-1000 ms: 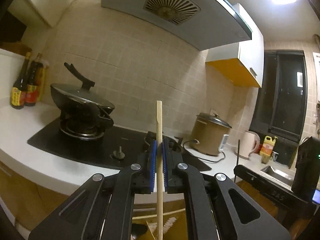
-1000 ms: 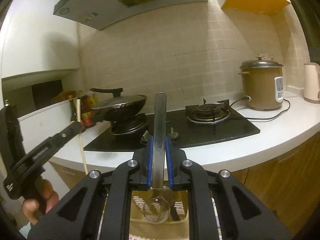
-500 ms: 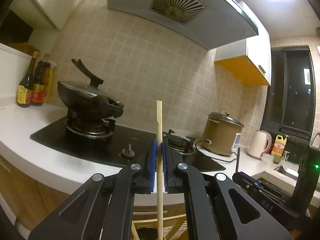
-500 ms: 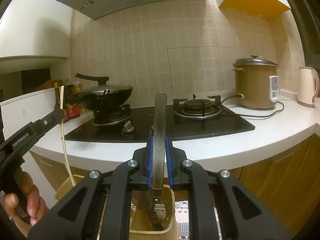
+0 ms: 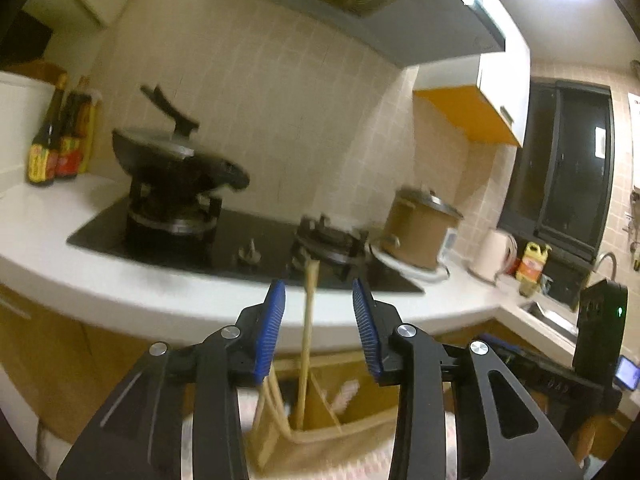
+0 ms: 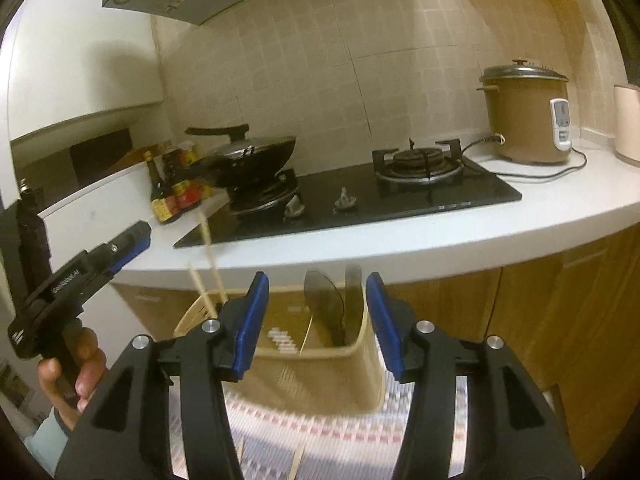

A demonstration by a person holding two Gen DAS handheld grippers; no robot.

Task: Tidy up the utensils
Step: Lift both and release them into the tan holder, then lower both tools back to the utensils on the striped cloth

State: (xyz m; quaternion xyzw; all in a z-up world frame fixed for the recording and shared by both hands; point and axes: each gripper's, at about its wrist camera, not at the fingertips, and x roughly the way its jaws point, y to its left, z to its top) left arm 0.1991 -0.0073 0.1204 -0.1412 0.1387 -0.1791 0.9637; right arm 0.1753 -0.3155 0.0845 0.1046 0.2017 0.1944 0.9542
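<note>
Chopstick (image 5: 307, 336): motion-blurred; lower end hidden inside holder (image 5: 320, 436). Holder base cut off at 6 o'clock. Spoon (image 6: 352, 304) bowl concealed behind holder (image 6: 320, 360) wall.

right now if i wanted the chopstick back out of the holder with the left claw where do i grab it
Grip the chopstick on its bare upper shaft, coming from above and closing the open left claw across it. It stands nearly upright in the beige holder, lower end buried inside, so only the top is free.
</note>
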